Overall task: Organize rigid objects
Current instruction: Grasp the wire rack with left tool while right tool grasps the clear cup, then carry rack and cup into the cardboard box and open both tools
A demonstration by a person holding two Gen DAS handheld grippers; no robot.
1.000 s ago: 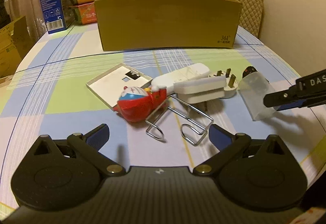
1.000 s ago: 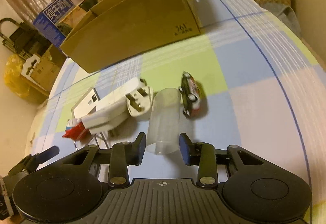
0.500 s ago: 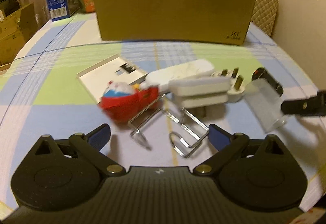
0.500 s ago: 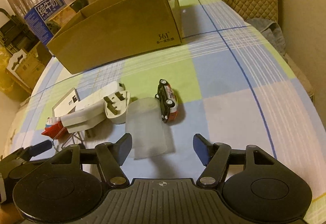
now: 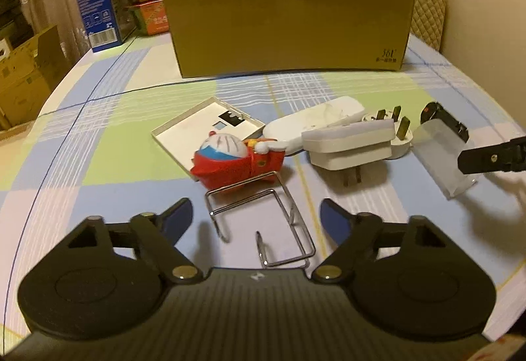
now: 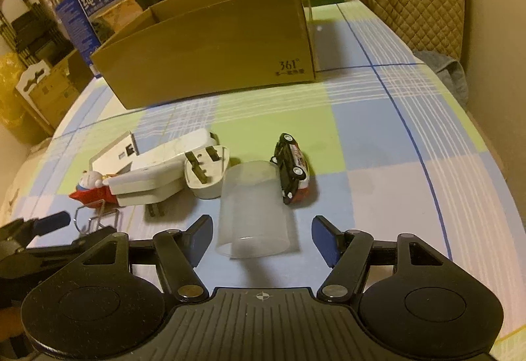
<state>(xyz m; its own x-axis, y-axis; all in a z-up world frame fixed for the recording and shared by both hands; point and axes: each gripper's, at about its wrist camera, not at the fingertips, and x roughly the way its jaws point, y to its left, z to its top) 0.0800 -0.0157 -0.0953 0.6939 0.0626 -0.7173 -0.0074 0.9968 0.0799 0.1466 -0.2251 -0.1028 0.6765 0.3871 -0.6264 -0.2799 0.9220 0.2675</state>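
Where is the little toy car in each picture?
Left wrist view: the toy car is far right, mostly hidden behind the clear plastic cup.
Right wrist view: the toy car lies tipped on its side near the middle, against the cup's right side.
Shared landmark: the cardboard box at the back.

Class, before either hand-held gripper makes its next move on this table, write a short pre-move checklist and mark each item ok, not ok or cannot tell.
1. Wire rack lies between the left hand-held gripper pads: ok; jaws are closing, not yet pressing.
2. Clear plastic cup sits between the right hand-held gripper pads: ok, ungripped.
3. Toy car stands apart from the cup: not ok, it touches the cup.
4. Red toy is off the rack: not ok, it rests on the far end.
5. Cardboard box has room inside: cannot tell.
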